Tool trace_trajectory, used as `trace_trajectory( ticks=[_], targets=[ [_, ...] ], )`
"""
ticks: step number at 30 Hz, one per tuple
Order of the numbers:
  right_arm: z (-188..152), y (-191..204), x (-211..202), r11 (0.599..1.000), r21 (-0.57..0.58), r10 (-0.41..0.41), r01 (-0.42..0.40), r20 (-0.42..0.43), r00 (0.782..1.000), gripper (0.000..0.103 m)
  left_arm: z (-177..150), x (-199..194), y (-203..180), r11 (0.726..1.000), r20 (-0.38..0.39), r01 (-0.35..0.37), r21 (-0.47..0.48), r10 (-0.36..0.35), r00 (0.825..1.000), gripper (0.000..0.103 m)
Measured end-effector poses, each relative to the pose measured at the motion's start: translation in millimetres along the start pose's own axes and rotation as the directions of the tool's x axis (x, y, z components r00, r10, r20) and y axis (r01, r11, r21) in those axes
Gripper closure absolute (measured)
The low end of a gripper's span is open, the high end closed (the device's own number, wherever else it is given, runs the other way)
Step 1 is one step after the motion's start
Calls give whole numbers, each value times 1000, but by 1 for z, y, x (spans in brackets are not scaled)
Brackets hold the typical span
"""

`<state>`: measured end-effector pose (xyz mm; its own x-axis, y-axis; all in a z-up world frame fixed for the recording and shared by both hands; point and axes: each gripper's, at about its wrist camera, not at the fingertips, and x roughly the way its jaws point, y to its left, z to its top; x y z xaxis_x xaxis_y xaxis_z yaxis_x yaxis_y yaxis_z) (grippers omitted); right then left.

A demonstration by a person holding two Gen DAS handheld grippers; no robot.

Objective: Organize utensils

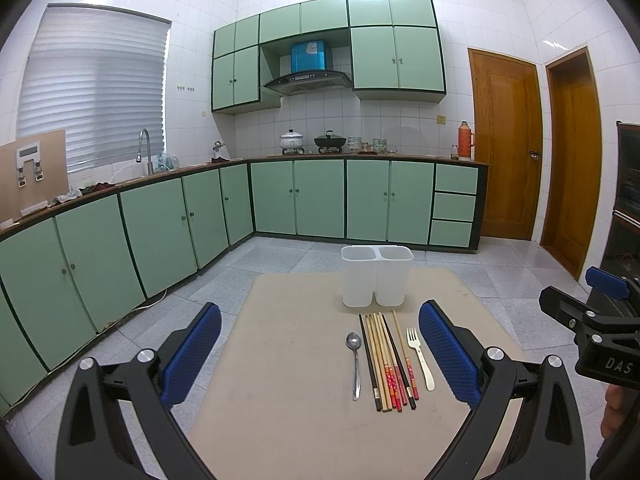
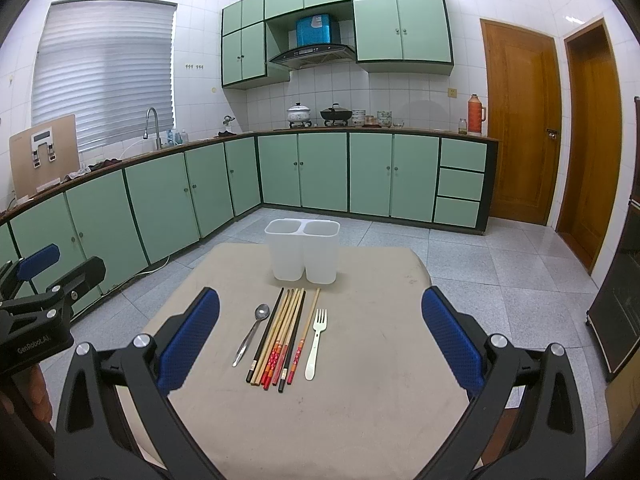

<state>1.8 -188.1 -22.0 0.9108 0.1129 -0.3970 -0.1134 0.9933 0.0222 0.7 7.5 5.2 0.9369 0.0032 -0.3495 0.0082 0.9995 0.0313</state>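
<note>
Both the left gripper (image 1: 320, 356) and right gripper (image 2: 320, 340) are hovering, jaws spread, above spoon (image 2: 251, 334), chopsticks (image 2: 280, 340) and fork (image 2: 316, 344) lying before the two-cup holder (image 2: 303, 251) on the counter (image 2: 360, 400); packed chopsticks are risking a multi-stick grab or scatter.

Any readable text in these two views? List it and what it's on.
"DAS" – on the black body of the right claw, seen from the left wrist view; the word may run on out of sight.
"GenRobot.AI" – on the black body of the left claw, seen from the right wrist view.
Blue box above the range hood: has a white mark, too blurred to read.
Chopsticks: red patterned ends, no legible characters.
</note>
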Motion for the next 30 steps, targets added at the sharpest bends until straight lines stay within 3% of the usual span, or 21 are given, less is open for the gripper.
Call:
trace_trajectory(
  ticks=[30],
  targets=[
    [0, -1, 1, 1000, 0, -1, 1, 0, 1000, 5, -4, 0, -2, 1000, 2, -2, 2, 2, 1000, 6]
  ],
)
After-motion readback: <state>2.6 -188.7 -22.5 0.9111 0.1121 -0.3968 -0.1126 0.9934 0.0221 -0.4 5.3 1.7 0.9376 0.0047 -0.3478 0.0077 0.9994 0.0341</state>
